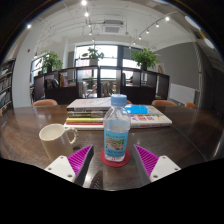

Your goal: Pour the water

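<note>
- A bottle [117,130] stands upright on the table [30,150], between the gripper's [113,160] spread fingers, a gap each side.
- A cup [54,132] sits left of the bottle.
- Books [105,117] lie behind the bottle.
- Potted plants [145,58] stand beyond the table.

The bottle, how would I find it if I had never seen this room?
Start at the long dark wooden table in front of the big window. Near its front edge, the water bottle stands upright between the gripper's open pink fingers, with a gap at each side. Unlike the pale cup beside it, it is clear, with a blue cap and label.
</note>
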{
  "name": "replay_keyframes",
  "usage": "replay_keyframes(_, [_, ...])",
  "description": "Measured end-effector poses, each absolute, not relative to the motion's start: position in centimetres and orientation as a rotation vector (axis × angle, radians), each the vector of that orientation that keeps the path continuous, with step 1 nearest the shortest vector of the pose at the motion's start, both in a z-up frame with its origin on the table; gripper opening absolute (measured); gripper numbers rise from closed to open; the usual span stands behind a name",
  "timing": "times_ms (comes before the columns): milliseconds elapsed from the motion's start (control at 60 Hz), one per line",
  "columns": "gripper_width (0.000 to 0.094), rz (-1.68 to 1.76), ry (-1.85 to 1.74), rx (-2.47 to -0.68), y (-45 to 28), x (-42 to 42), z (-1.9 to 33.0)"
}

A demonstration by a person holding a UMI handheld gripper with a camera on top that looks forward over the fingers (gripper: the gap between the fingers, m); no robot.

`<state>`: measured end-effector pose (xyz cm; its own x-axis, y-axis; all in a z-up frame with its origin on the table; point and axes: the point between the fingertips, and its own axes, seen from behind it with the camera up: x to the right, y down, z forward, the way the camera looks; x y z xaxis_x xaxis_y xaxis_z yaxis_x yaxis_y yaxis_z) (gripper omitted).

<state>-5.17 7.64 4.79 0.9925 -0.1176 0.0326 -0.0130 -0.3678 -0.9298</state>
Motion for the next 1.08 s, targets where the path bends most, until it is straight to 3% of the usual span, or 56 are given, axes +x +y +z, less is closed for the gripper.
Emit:
replay_keyframes(450, [0.0797, -0.056, 0.116, -1.971, -9.1, -5.4, 7.0])
replay_keyframes(767, [0.0793, -0.082, 0.135, -1.89, -12.4, -3.6, 11.8])
replay_keyframes(1083, [0.0798, -0.131, 0.13, -1.889, -14.7, -2.7, 13.2])
